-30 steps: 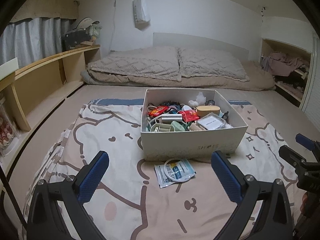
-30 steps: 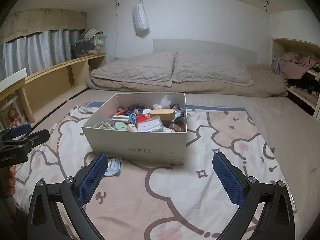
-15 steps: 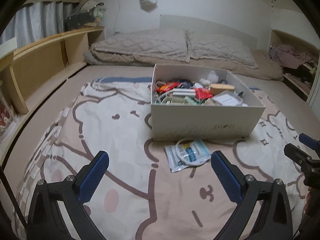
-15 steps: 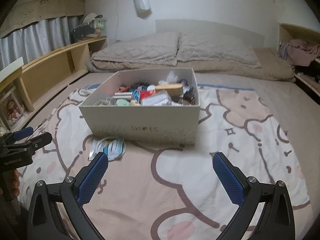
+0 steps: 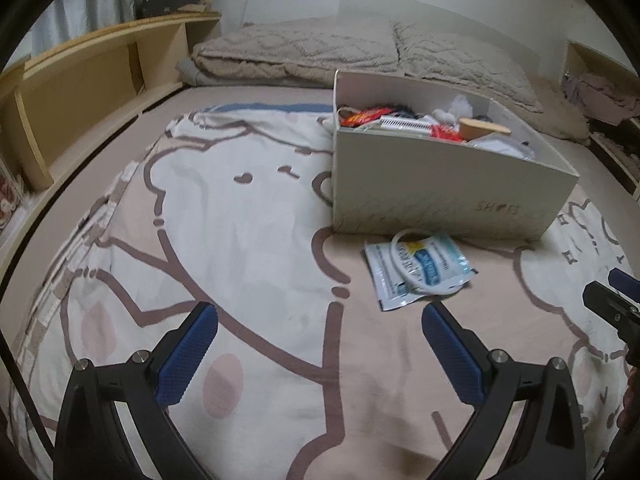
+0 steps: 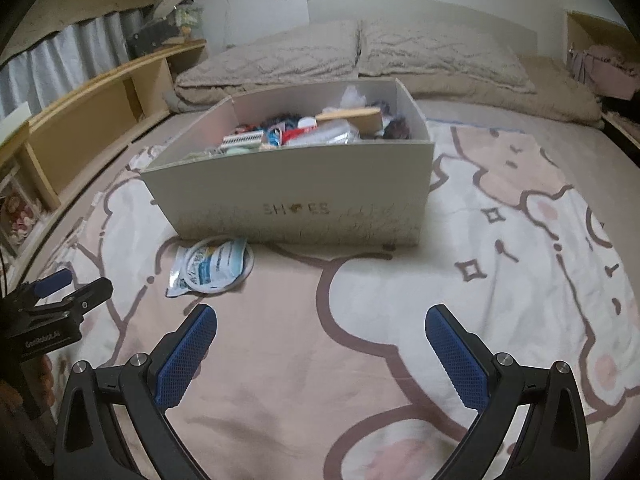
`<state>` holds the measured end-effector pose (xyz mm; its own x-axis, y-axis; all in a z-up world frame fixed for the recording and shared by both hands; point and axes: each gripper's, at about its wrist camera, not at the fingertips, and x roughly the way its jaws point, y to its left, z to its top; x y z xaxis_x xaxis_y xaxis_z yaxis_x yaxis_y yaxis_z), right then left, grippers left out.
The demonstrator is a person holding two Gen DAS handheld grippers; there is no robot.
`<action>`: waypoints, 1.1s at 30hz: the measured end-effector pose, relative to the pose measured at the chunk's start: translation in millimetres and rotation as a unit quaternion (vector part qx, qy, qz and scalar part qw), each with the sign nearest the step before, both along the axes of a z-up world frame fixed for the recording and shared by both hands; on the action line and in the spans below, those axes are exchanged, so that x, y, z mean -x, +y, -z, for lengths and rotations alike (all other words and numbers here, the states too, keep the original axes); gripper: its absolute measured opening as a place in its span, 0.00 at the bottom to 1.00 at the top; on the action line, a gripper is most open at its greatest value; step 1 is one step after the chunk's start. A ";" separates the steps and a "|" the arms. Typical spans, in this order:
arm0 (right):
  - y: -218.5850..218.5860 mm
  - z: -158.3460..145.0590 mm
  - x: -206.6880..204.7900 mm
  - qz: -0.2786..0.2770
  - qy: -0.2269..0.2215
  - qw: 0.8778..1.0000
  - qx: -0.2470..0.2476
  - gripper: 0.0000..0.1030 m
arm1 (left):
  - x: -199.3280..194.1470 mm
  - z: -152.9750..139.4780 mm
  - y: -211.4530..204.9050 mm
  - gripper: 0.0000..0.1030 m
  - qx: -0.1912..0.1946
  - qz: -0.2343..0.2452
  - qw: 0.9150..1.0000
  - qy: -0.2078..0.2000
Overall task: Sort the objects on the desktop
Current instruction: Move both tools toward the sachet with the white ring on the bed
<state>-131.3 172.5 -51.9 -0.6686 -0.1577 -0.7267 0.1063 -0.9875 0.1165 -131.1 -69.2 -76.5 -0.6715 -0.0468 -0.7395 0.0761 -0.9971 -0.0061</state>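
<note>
Two grippers are in my feeds, both low over the bed. My left gripper [image 5: 320, 344] has its blue-padded jaws spread wide with nothing between them; my right gripper [image 6: 320, 344] is the same, jaws released and empty. Ahead of both sits the off-white cardboard shoebox [image 6: 288, 200] printed "SHOES", resting on the cream and pink cartoon-print blanket [image 5: 240, 220] toward the middle of the bed. It is filled with a jumble of small items; I can make out a tan wooden brush [image 6: 360, 116] lying on top and a white comb [image 5: 404, 123] beside red wrappers, the rest too tangled to name. Just in front of the box's near wall, toward its left corner in the right view, a flat white and blue plastic packet [image 5: 416, 268] lies on the blanket with a thin white ring [image 5: 404, 276] on top of it. Beige quilted pillows [image 6: 360, 52] line the head of the bed, and a light wooden shelf [image 5: 100, 72] runs along its left edge.
</note>
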 end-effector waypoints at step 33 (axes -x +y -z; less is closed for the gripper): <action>-82.6 70.5 109.3 0.022 -0.072 0.997 -0.011 1.00 | 19.4 66.7 -9.8 1.00 0.008 0.016 0.997 -0.080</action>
